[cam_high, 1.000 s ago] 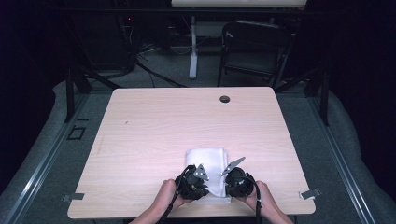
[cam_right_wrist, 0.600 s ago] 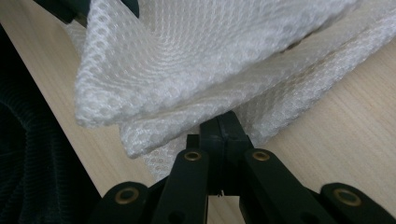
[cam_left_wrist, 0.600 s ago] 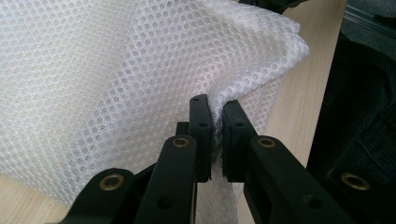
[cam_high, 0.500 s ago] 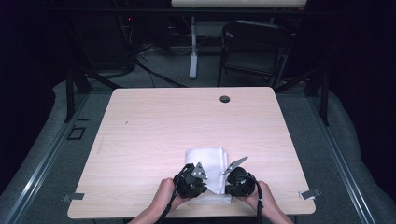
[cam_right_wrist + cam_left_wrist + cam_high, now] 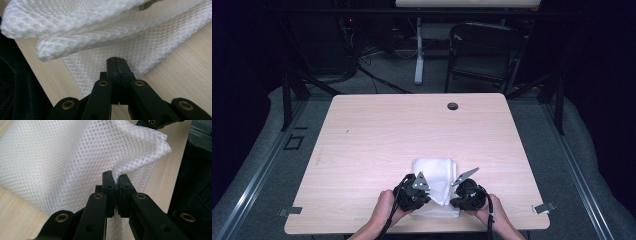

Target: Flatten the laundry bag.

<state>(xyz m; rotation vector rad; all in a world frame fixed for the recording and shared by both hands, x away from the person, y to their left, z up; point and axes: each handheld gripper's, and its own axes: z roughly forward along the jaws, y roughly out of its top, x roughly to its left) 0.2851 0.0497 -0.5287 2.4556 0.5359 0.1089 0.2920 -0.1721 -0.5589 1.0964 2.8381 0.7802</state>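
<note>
At the near edge of the bench [image 5: 377, 135], a folded white mesh cloth [image 5: 436, 175] lies flat, with my two claws set at its near corners. The left claw [image 5: 115, 185] has just been closing and now pinches a raised fold of the mesh between its jaws; in the left claw's own view the fabric bunches upward where the pads meet. The right claw [image 5: 117, 66] stands with its jaws fully together at the cloth's near edge. Whether a layer of mesh is caught between them I cannot tell; no fabric is visible in the seam between the pads, though the lower layer lies directly beneath the tips.

Step in hand, as I judge it: securing both near corners in preparation for a fold or an unfolding of the cloth.

Next move, requirements:
1. Confirm the right claw's hold before any lift; if it has no fabric, open and re-seat it on the edge.
2. Raise both claws together, evenly, so that the mesh does not skew.
3. Keep the layers separated; the upper fold overhangs the right claw.
</note>
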